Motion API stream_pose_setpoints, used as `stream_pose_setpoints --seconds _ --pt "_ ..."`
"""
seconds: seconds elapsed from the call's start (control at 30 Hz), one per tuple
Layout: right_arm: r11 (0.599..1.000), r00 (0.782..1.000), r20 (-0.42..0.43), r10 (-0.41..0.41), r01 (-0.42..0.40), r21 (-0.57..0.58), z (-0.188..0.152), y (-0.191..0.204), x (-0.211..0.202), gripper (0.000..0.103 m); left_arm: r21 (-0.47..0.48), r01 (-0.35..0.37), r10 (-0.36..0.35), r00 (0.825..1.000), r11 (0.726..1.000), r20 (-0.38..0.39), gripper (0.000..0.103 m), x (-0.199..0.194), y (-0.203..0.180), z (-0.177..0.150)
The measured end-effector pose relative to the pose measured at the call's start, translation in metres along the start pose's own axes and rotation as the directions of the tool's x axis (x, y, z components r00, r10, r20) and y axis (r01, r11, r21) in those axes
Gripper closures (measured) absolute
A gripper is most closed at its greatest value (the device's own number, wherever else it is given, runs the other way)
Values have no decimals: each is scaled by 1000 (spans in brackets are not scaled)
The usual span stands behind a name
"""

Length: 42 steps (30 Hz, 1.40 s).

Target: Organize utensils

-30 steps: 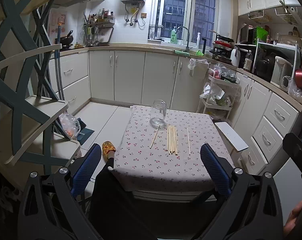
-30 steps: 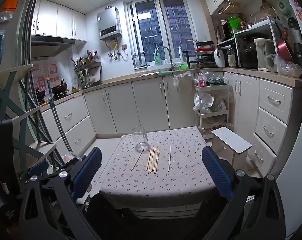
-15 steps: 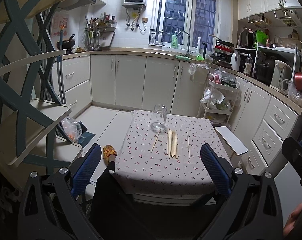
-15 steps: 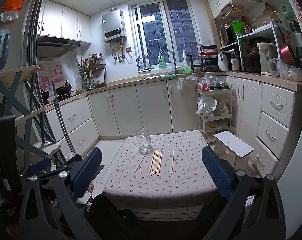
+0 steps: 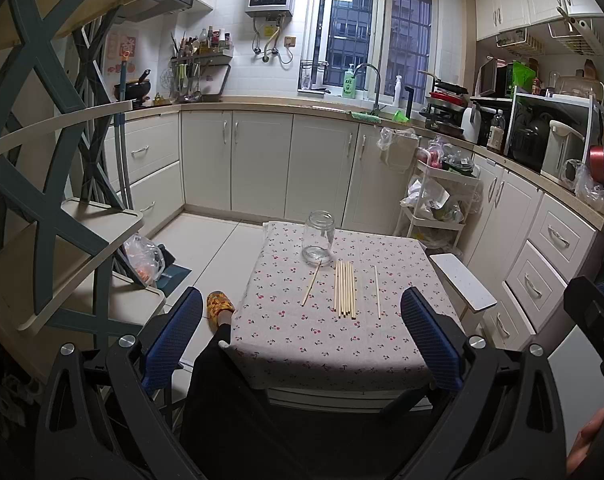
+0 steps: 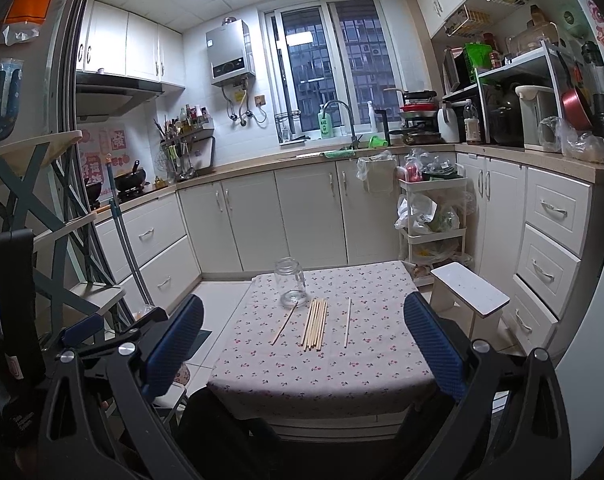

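Left gripper and right gripper are both hanging short of the table, jaws spread wide and holding nothing. Wooden chopsticks are lying on the cherry-print tablecloth: a tight bundle mid-table, one single stick to its left, another to its right. A clear glass jar is standing upright just behind them.

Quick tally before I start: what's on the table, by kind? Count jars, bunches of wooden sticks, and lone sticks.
Glass jar: 1
Bunch of sticks: 1 (the sticks lie too close together to count singly)
Lone wooden sticks: 2, one to the left and one to the right of the bunch
Total: 4
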State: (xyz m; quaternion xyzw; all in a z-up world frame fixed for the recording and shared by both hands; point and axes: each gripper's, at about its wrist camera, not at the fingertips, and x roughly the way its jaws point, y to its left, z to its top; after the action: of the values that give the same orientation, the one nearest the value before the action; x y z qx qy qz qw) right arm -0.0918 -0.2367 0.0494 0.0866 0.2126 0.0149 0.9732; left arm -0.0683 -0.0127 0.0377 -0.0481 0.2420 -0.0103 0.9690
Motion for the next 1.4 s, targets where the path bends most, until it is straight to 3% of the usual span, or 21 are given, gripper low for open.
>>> stream_pose_setpoints --seconds 0.6,1.4 --pt "1000 1000 25 12 -12 -6 -1 5 -6 7 -2 -6 6 1000 1000 28 8 -8 -3 4" --pt "1000 1000 5 18 -18 -6 1 6 1 7 16 20 -20 1000 1000 6 8 0 -7 3"
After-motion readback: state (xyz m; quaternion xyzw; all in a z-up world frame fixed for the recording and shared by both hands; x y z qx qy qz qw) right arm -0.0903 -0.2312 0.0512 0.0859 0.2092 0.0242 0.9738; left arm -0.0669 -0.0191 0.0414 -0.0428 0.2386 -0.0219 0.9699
